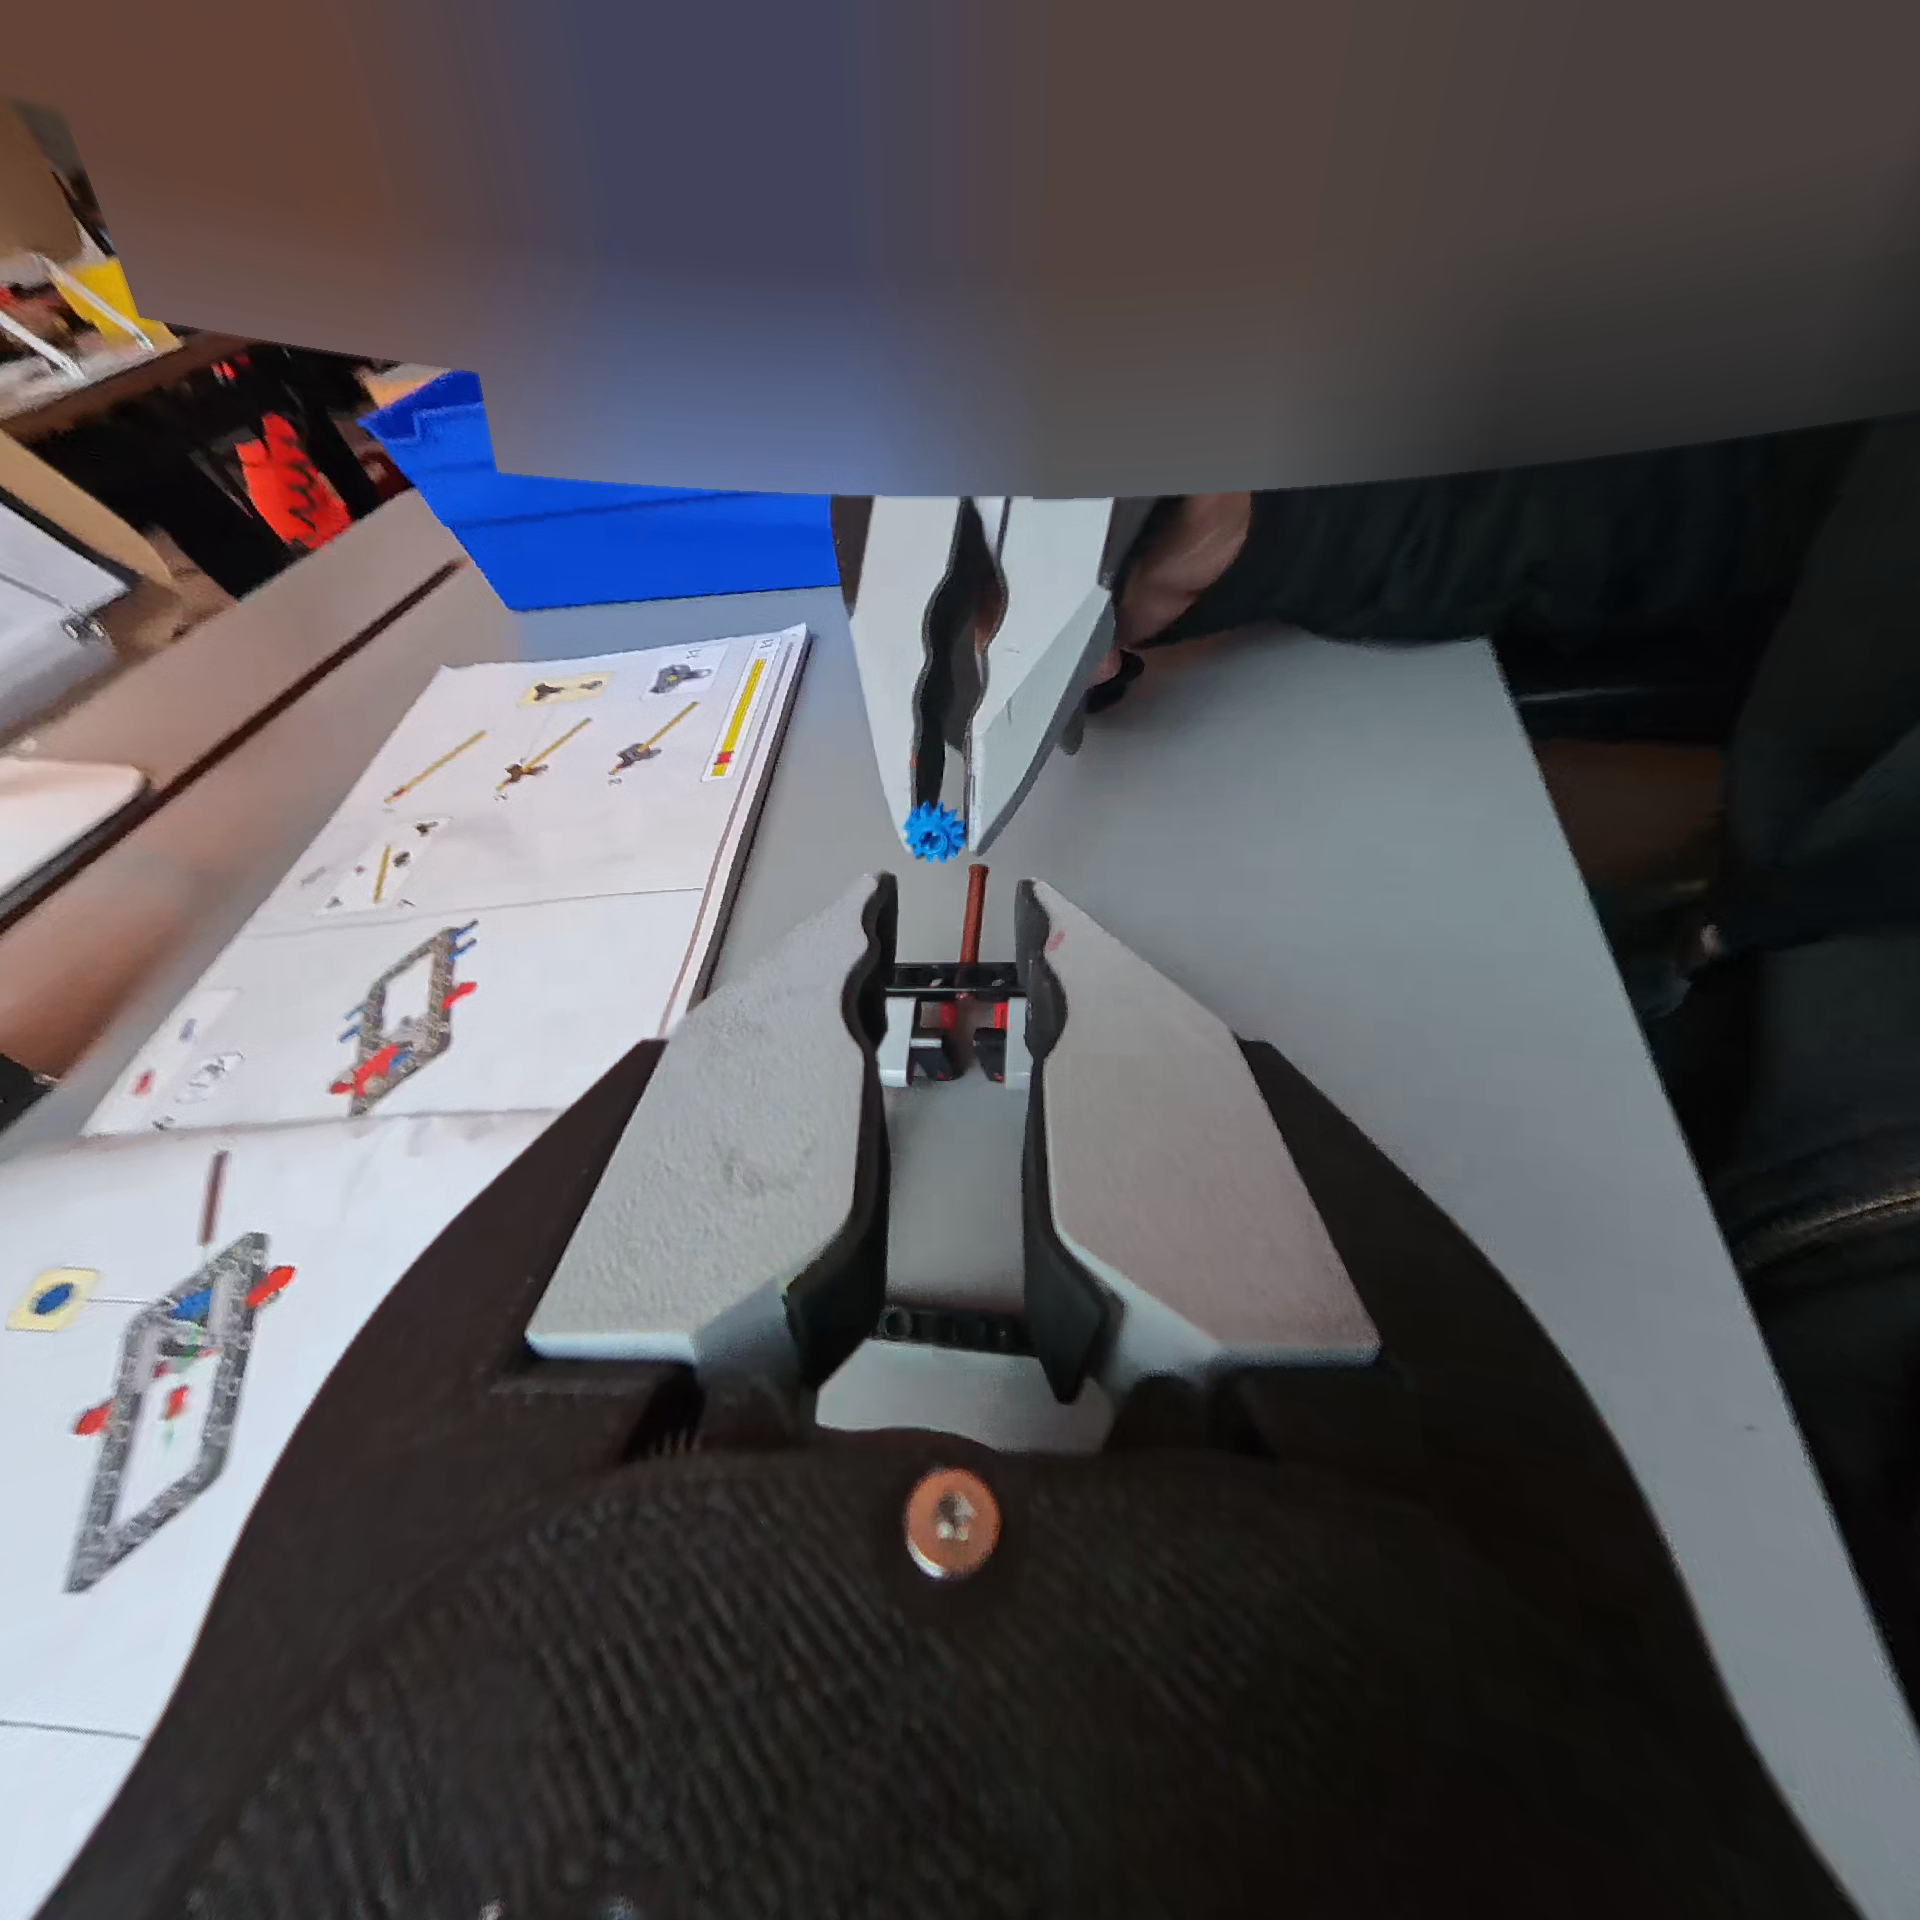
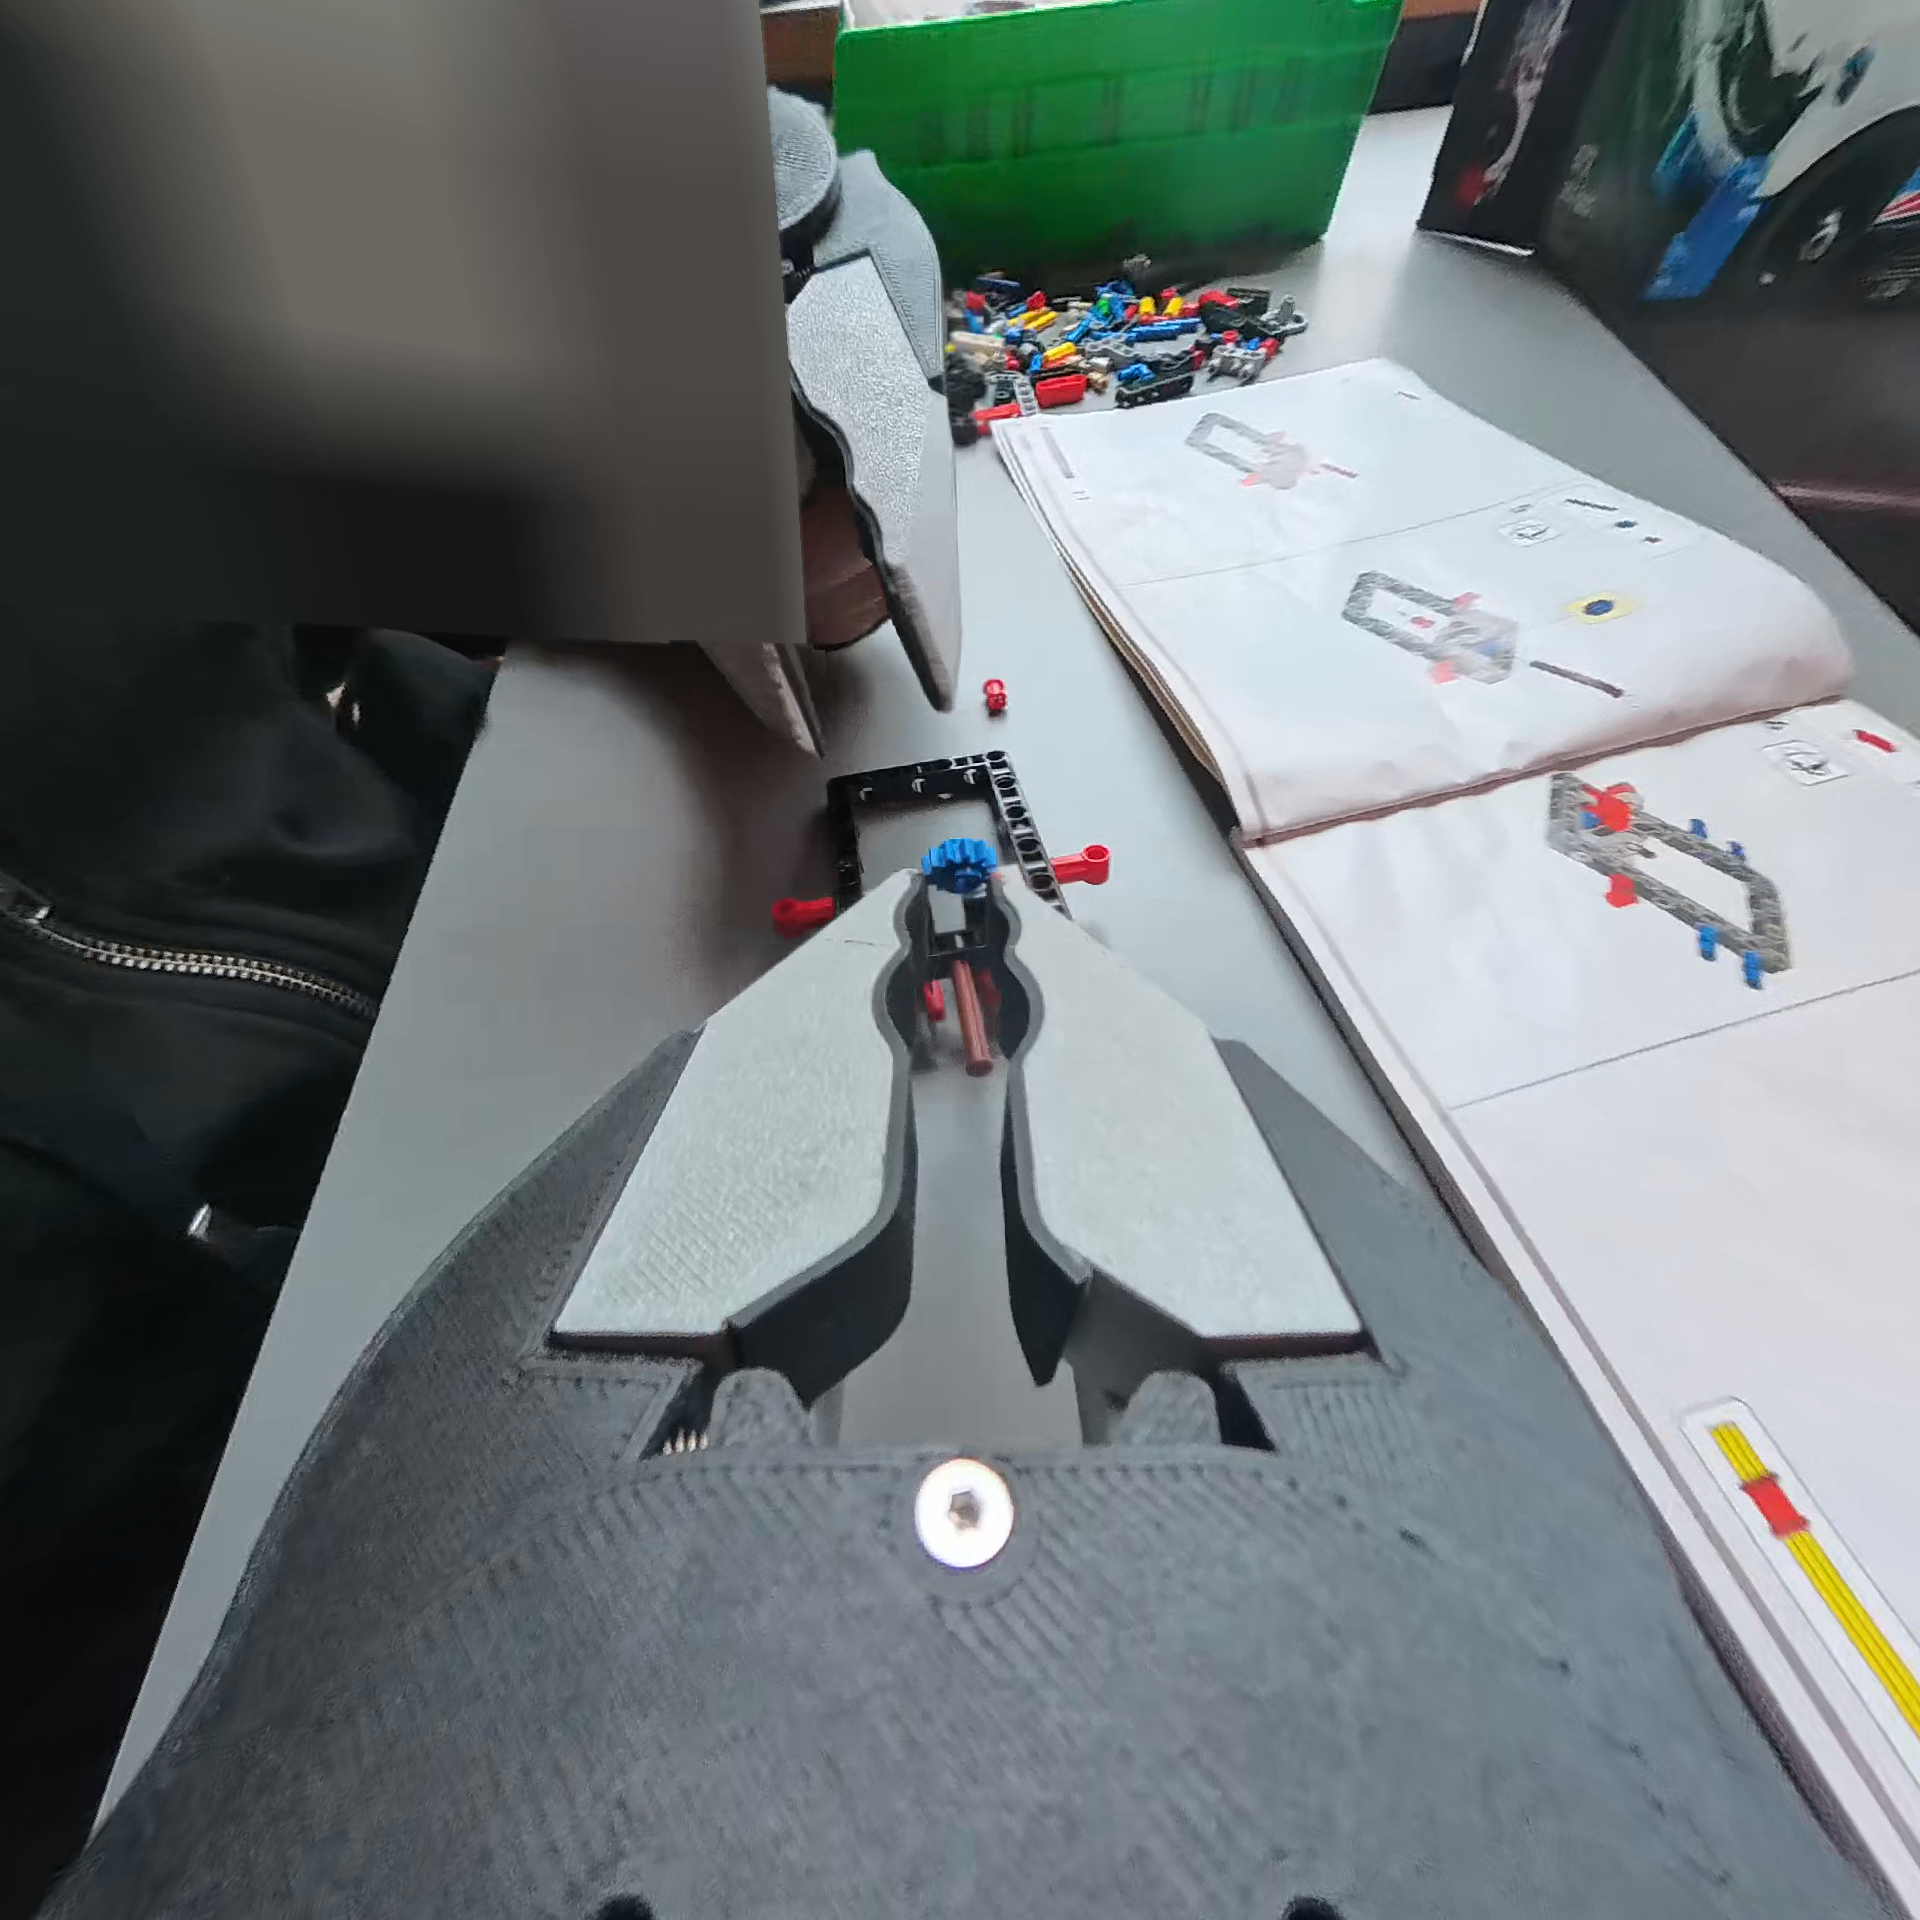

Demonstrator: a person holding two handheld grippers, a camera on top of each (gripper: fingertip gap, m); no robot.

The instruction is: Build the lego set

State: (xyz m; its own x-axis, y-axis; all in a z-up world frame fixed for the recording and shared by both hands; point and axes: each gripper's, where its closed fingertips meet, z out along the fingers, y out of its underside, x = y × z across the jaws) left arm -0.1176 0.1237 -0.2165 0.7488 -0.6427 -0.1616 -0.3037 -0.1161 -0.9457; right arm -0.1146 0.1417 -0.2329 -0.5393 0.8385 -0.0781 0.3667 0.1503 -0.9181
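Observation:
A black rectangular frame (image 2: 920, 774) with red pins (image 2: 1083, 862) lies on the grey table. A brown axle (image 1: 975, 914) sticks out of its end and also shows in the right wrist view (image 2: 977, 1023). My right gripper (image 2: 958, 883) is shut on a small blue gear (image 2: 958, 864). In the left wrist view the gear (image 1: 933, 829) hangs just beyond the axle's tip, slightly left and apart from it, held by the right gripper (image 1: 940, 821). My left gripper (image 1: 954, 904) is over the frame (image 1: 954, 977). Its jaws stand apart and grip nothing that I can see.
An open instruction booklet (image 2: 1455, 623) lies beside the frame, also in the left wrist view (image 1: 499, 831). A pile of loose pieces (image 2: 1122, 332), a green bin (image 2: 1101, 135) and the set's box (image 2: 1714, 156) stand beyond. There is also a blue bin (image 1: 623, 530) and a small red piece (image 2: 995, 696). The small red piece (image 2: 995, 696) sits 12 cm or so from the ends of my left fingers.

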